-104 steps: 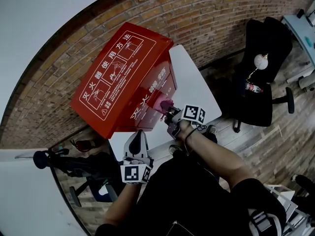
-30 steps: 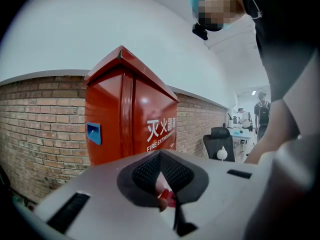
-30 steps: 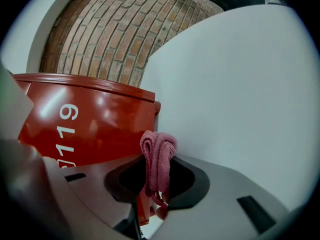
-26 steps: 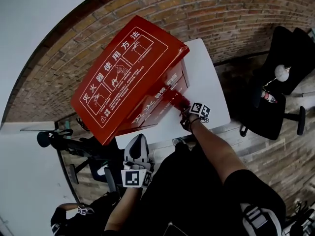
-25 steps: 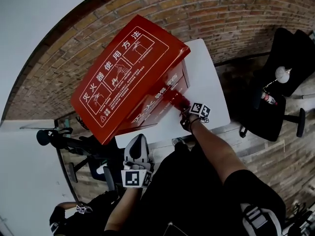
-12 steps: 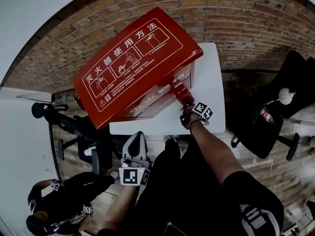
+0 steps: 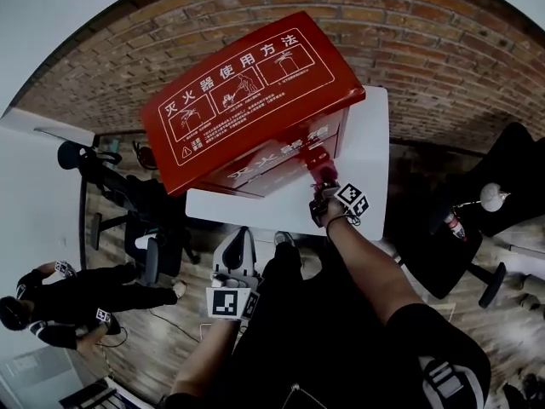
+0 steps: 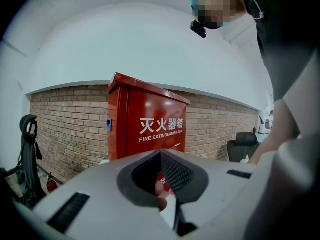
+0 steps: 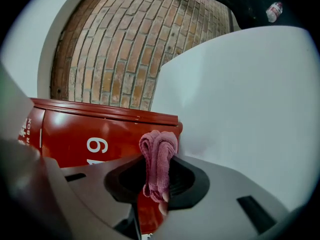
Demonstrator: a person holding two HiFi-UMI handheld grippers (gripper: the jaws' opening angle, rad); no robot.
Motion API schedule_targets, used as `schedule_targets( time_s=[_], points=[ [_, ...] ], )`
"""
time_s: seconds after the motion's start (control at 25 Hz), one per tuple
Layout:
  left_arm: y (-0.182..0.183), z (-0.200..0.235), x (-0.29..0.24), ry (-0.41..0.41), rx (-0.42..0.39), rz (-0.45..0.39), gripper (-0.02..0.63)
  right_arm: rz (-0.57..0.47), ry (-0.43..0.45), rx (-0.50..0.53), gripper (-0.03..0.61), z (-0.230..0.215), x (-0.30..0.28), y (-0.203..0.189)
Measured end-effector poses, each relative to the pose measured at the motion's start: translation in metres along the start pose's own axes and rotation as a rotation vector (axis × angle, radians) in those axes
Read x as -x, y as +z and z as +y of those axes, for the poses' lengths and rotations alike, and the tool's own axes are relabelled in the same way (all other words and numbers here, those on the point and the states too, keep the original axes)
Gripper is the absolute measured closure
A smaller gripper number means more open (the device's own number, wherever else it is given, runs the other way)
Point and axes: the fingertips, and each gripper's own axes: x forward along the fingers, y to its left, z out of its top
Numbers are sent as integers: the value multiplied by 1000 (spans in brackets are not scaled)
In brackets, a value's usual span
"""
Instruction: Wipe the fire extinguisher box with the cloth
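Observation:
The red fire extinguisher box (image 7: pixel 251 92) stands on a white table (image 7: pixel 368 164) against a brick wall. White lettering marks its front and top. My right gripper (image 7: pixel 324 177) is shut on a pink cloth (image 7: pixel 320 162), which is pressed to the box's front near its lower right corner. In the right gripper view the cloth (image 9: pixel 158 159) bunches between the jaws of the gripper (image 9: pixel 160 186), beside the red box (image 9: pixel 95 134) and the table (image 9: pixel 245 109). My left gripper (image 7: pixel 236 247) hangs low by the body, jaws together and holding nothing. It faces the box (image 8: pixel 150 126).
A black office chair (image 7: pixel 473 237) with a bottle (image 7: pixel 455 227) on it stands right of the table. Another black chair (image 7: pixel 140 216) is at the left. A person in black (image 7: pixel 72 301) crouches at the lower left. The brick wall (image 7: pixel 443 41) runs behind the box.
The right gripper has slid the cloth along the box's front toward its right end. The head view has swung, bringing a person into view at the lower left. The left gripper has barely moved.

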Motion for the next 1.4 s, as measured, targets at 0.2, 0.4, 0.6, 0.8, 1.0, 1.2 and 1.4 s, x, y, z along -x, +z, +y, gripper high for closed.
schedule_targets(
  time_s=[0.2, 0.4, 0.6, 0.8, 1.0, 1.2, 1.4],
  points=[
    [-4, -9, -1, 10, -20, 1, 584, 10, 30, -13, 473, 16, 7, -1],
    [6, -19, -7, 7, -13, -58, 584, 13, 52, 12, 472, 38, 17, 0],
    [-3, -26, -7, 10, -11, -27, 584, 5, 75, 2, 473, 60, 26, -1],
    [1, -31, -11, 2, 3, -62, 584, 0, 92, -13, 472, 78, 34, 0],
    [3, -32, -13, 4, 9, -58, 584, -24, 157, -19, 472, 93, 35, 4],
    [5, -35, -15, -4, 9, -43, 584, -23, 173, -35, 472, 111, 43, 4],
    [-5, -31, -14, 1, -20, -9, 584, -8, 150, -51, 473, 130, 57, 0]
  ],
)
